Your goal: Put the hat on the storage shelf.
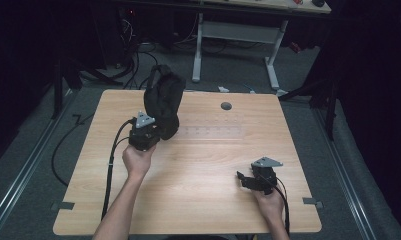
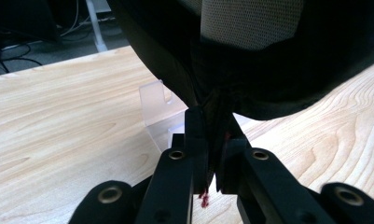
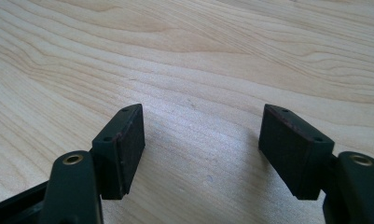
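Scene: a wooden table (image 1: 188, 200) seen from above; a person's forearms enter from the near edge, one gripper in each hand.
Held object: a black fabric bag (image 1: 162, 102), soft, with a pale mesh panel (image 2: 250, 23) showing in the left gripper view; it stands raised over the far-left part of the table, its bulk rising above the left gripper.
Left gripper: left gripper (image 1: 144, 134) clamped tight on a gathered fold of the bag's lower edge; the jaws stand nearly together with the cloth pinched between them.
Right gripper: right gripper (image 1: 245, 178) resting low near the table's near-right part, well apart from the bag; its jaws are spread wide with nothing but bare wood between them.
Nearby object: a clear plastic stand (image 2: 154, 105) on the table just beyond the left jaws, partly under the hanging bag; its full shape cannot be told.
Handling, judged: light and limp; it will sag and fold rather than keep form; not fragile; the weave is likely slick, so a thin pinch may creep.
Where to grip, judged: a seam, hem or bunched edge gives the surest hold; a second hold on the opposite edge would spread it.
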The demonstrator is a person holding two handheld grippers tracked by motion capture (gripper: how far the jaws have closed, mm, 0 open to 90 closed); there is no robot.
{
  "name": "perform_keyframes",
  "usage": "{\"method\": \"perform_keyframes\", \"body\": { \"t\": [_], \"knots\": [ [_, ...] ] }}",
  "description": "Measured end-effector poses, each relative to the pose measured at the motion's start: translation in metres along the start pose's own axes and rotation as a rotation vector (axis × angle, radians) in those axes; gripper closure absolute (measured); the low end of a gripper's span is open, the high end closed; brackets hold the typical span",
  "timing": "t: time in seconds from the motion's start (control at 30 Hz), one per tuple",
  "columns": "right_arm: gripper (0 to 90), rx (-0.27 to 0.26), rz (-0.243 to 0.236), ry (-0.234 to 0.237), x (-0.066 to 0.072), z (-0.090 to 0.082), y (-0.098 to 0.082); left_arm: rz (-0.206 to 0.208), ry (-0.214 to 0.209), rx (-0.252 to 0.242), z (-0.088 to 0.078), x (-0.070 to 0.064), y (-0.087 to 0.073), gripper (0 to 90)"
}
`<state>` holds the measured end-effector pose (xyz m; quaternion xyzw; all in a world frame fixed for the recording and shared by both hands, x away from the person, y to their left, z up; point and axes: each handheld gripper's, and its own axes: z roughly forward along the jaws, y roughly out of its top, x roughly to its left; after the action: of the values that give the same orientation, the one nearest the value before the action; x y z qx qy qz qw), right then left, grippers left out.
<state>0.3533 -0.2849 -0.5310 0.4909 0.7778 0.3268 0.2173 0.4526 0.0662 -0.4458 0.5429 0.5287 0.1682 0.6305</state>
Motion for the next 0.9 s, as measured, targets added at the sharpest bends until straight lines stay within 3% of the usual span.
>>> {"method": "perform_keyframes", "body": {
  "t": [0.3, 0.47, 0.5, 0.53, 0.57, 0.6, 0.63, 0.9],
  "knots": [
    [31.6, 0.0, 0.001, 0.001, 0.0, 0.0, 0.0, -0.01, 0.008, 0.034, 0.005, 0.006, -0.012, 84.6],
    [31.6, 0.0, 0.002, 0.0, 0.0, 0.0, 0.0, -0.039, 0.004, 0.036, 0.003, 0.01, -0.013, 83.0],
    [31.6, 0.0, 0.002, 0.001, 0.0, 0.0, 0.0, -0.046, 0.003, 0.039, 0.002, 0.01, -0.012, 76.7],
    [31.6, 0.001, 0.002, 0.001, 0.0, 0.0, 0.0, -0.048, 0.005, 0.039, 0.002, 0.011, -0.012, 76.7],
    [31.6, 0.001, 0.004, 0.001, 0.0, 0.0, 0.0, -0.048, 0.006, 0.041, 0.001, 0.011, -0.012, 68.9],
    [31.6, 0.001, 0.004, 0.001, 0.0, 0.0, 0.0, -0.052, 0.008, 0.045, 0.001, 0.011, -0.012, 68.9],
    [31.6, 0.001, 0.002, 0.001, 0.0, 0.0, 0.0, -0.062, 0.01, 0.048, 0.001, 0.011, -0.012, 59.4],
    [31.6, 0.0, 0.003, 0.001, 0.0, 0.0, 0.0, -0.079, 0.023, 0.069, -0.004, 0.014, -0.015, 41.1]
  ]
}}
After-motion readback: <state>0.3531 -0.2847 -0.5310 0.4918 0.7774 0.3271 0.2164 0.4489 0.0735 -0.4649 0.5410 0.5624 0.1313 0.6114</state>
